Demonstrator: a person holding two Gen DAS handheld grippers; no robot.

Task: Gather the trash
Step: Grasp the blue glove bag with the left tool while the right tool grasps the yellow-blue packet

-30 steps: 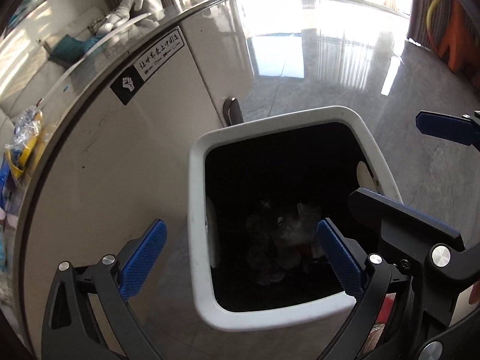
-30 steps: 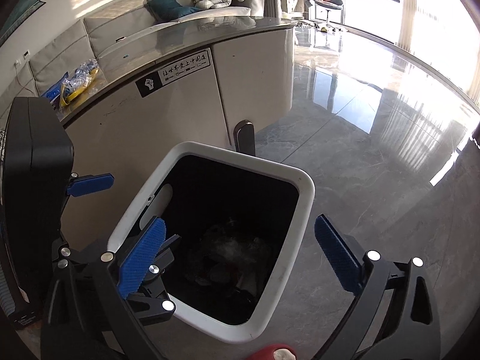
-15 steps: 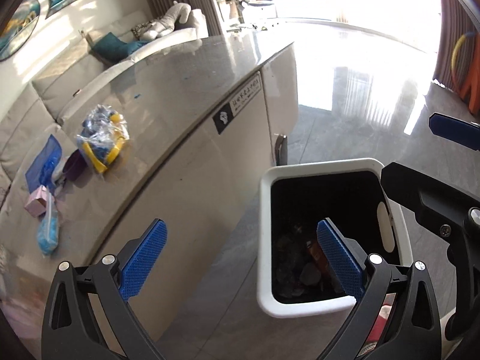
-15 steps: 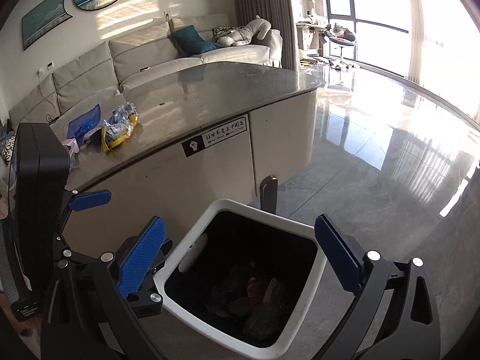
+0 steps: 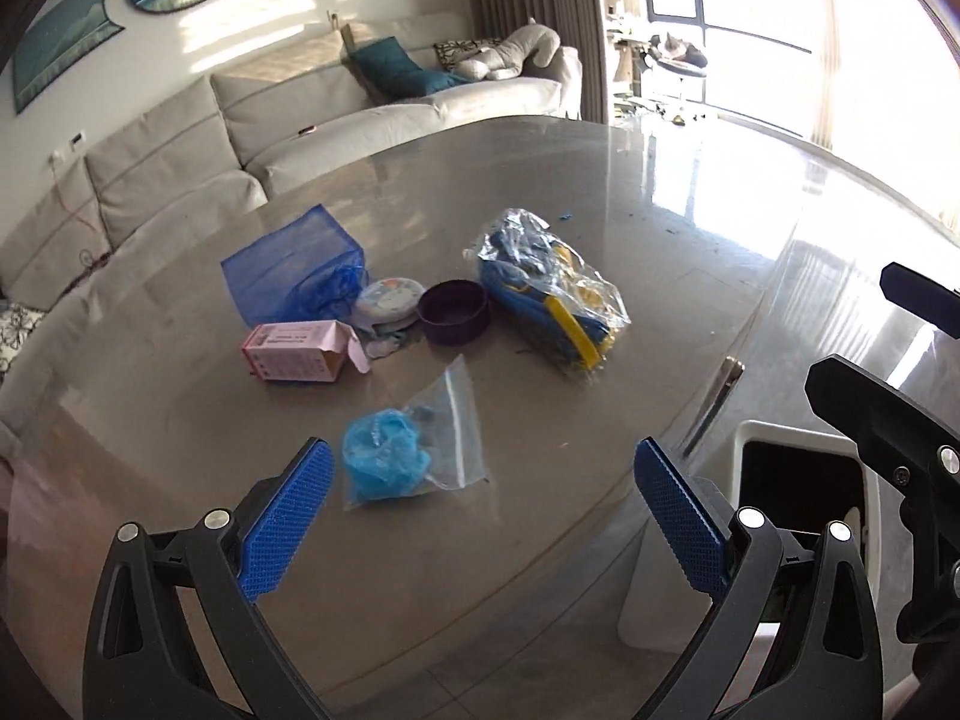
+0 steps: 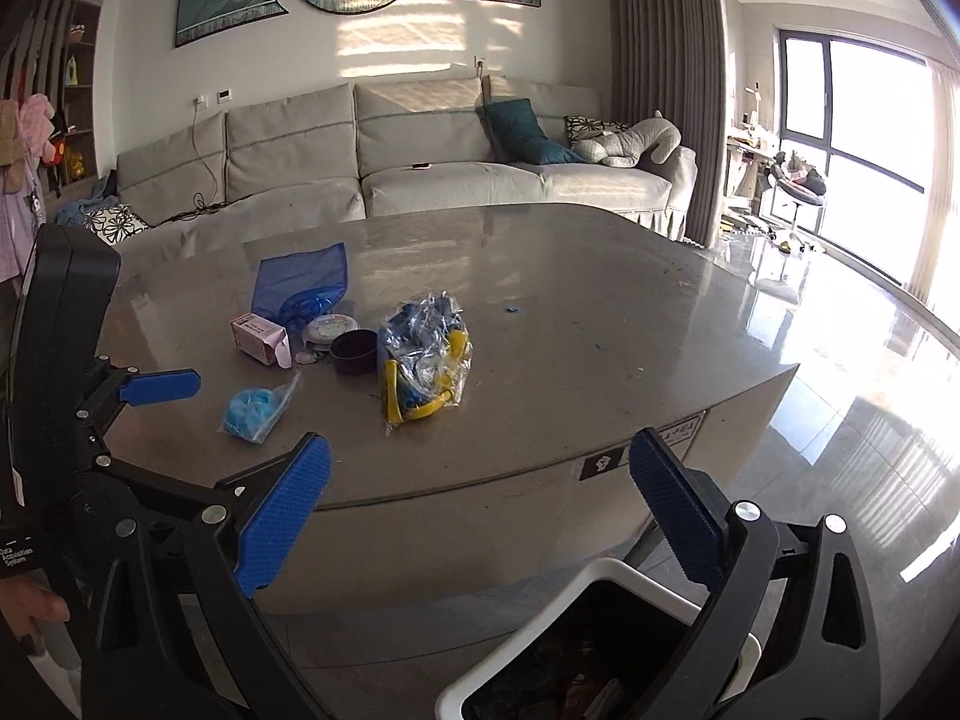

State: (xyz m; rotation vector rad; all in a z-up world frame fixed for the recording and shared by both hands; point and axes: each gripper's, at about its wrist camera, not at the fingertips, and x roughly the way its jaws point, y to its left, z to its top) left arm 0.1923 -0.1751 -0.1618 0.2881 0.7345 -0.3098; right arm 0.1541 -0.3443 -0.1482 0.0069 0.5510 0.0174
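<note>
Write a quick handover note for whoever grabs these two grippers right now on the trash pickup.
Left gripper: open, empty, facing the table.
Right gripper: open, empty, above the bin.
On the table: zip bag with blue wad, pink box, blue mesh bag, dark bowl, round lid, clear bag of blue and yellow items.
Done: the bin holds some trash.
Left: all six; the zip bag is nearest.
</note>
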